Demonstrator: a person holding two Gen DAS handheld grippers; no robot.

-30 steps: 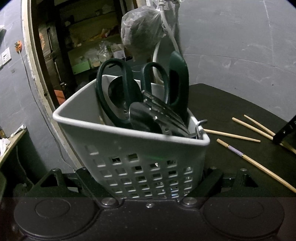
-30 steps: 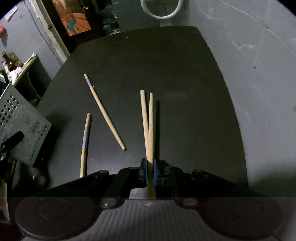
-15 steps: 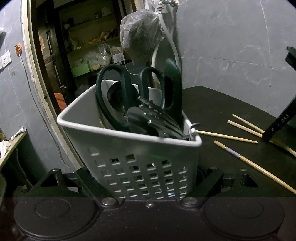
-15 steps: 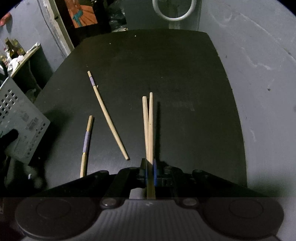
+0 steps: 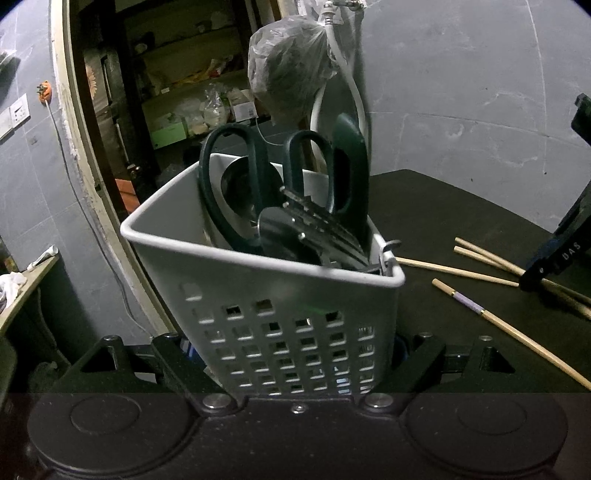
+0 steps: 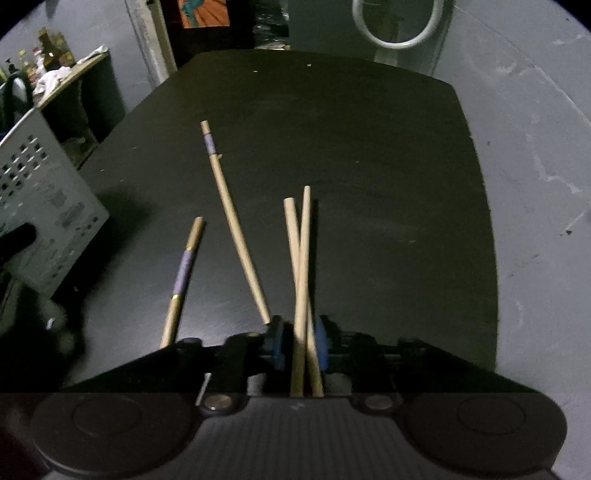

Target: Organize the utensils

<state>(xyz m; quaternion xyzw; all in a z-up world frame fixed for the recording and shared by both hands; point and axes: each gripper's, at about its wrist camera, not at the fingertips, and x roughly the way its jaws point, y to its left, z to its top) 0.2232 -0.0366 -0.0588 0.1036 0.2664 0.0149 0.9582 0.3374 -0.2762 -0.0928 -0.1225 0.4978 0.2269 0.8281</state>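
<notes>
My left gripper (image 5: 295,354) is shut on a white perforated utensil caddy (image 5: 280,295), which holds green-handled scissors (image 5: 236,177) and metal utensils (image 5: 317,236). My right gripper (image 6: 300,343) has two plain wooden chopsticks (image 6: 301,258) between its blue pads; the sticks cross and the jaws stand slightly apart around them. Two more chopsticks with purple bands lie on the black table: one (image 6: 236,225) in the middle, one (image 6: 183,273) to the left. The caddy also shows at the left edge of the right wrist view (image 6: 40,206). The right gripper shows at the right edge of the left wrist view (image 5: 557,254).
The black table (image 6: 369,147) has grey floor beyond its right edge. A white hose loop (image 6: 397,22) hangs behind the table's far end. A plastic bag (image 5: 291,70) hangs behind the caddy. A doorway with shelves (image 5: 177,92) lies at the left.
The right gripper has lifted and tilted; its pads have parted a little, and the two held chopsticks now cross. The caddy has shifted slightly in the left view.
</notes>
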